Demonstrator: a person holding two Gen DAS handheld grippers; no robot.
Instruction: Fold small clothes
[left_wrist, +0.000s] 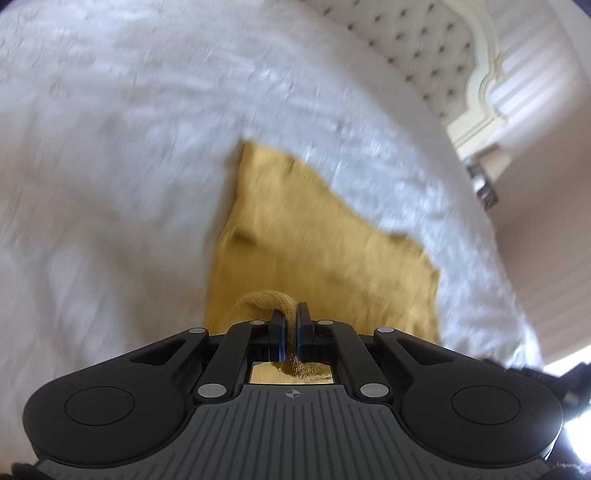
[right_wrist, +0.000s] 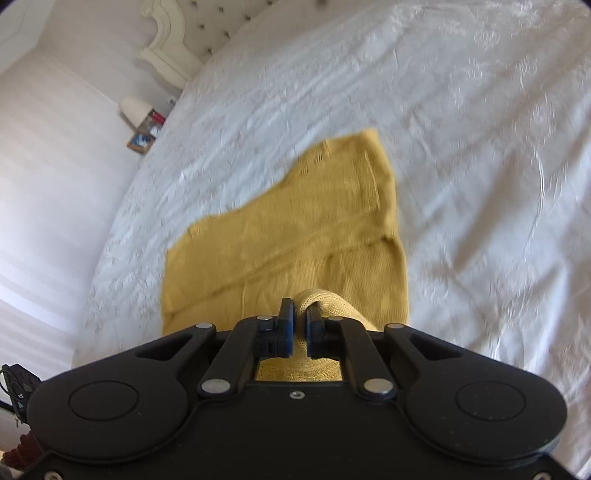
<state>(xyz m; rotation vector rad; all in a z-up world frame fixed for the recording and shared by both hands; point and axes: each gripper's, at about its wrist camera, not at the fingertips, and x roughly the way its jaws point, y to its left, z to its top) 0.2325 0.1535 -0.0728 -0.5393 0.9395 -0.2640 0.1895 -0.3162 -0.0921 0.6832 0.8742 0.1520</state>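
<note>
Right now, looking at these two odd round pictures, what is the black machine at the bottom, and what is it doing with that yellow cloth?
There is no robot here: a person holds a pair of black tongs in each hand, and a small wide-angle camera on each looks forward along its two fingers. That is why the pictures bulge, and some of it is blurred.

One picture comes from the left tongs, the other from the right tongs. Both look down on a bed with a white bedspread and a padded headboard beyond.

On the bedspread lies a small mustard-yellow knitted garment. Each pair of tongs is shut on a bunched bit of its near edge, so it is gripped at two spots, which fits a fold.
</note>
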